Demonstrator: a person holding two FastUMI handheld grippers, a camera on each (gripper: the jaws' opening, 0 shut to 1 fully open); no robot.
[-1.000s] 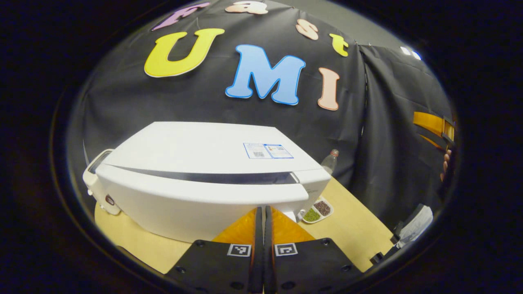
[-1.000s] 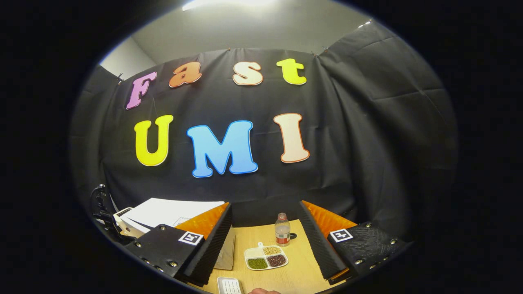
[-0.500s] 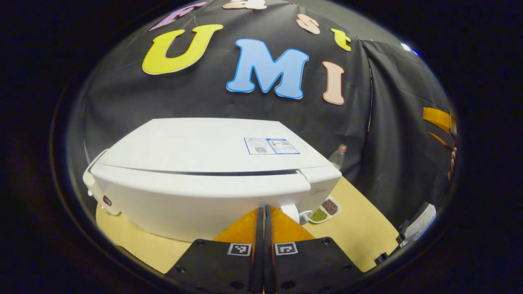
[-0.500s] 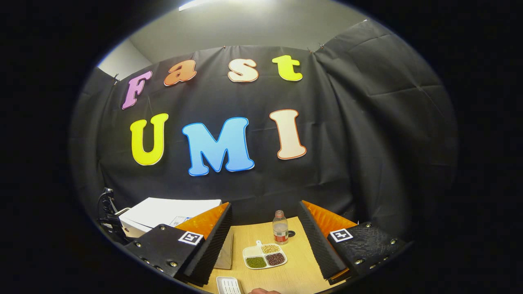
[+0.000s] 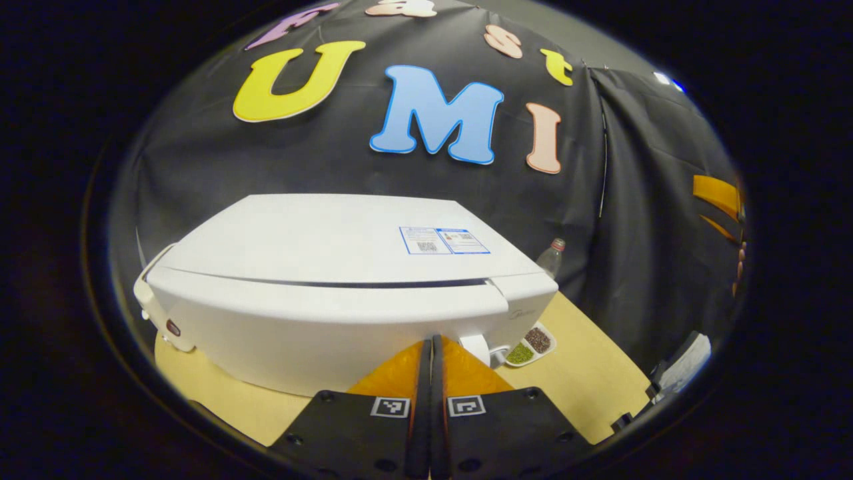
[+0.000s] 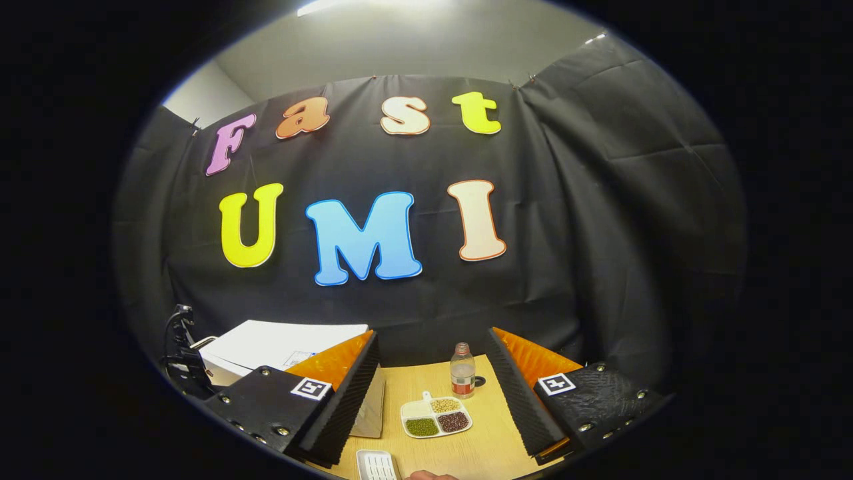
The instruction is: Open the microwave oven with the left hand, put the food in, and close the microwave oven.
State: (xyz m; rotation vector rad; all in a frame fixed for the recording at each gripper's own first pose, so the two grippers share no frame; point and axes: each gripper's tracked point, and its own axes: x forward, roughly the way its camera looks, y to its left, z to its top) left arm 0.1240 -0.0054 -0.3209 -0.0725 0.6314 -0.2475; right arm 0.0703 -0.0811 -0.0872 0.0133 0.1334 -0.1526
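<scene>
Left gripper view puts the white microwave oven [image 5: 346, 293] directly ahead of my left gripper [image 5: 431, 347], its long body running crosswise to the line of my fingers. My left jaws are pressed together with nothing between them, and their tips sit right at the lower front face of the oven, toward its control end; whether they touch it I cannot tell. The door looks closed, with a thin dark seam running along its top edge.

Past the oven's corner, ahead and to the side of these jaws, lies the food, a white divided dish of beans [image 5: 526, 345], on the wooden table [image 5: 586, 380], with a clear bottle [image 5: 550, 257] farther back.

Right gripper view has my right gripper [image 6: 433, 373] held well above the table, jaws spread wide and holding nothing. The divided dish [image 6: 436, 419] lies straight ahead between the open fingers and below them, the bottle [image 6: 462, 371] just beyond it. The oven [image 6: 280, 347] sits off to one side, behind one finger.

I judge the left gripper far nearer the door, so opening falls to it; the right is lined up on the food.
</scene>
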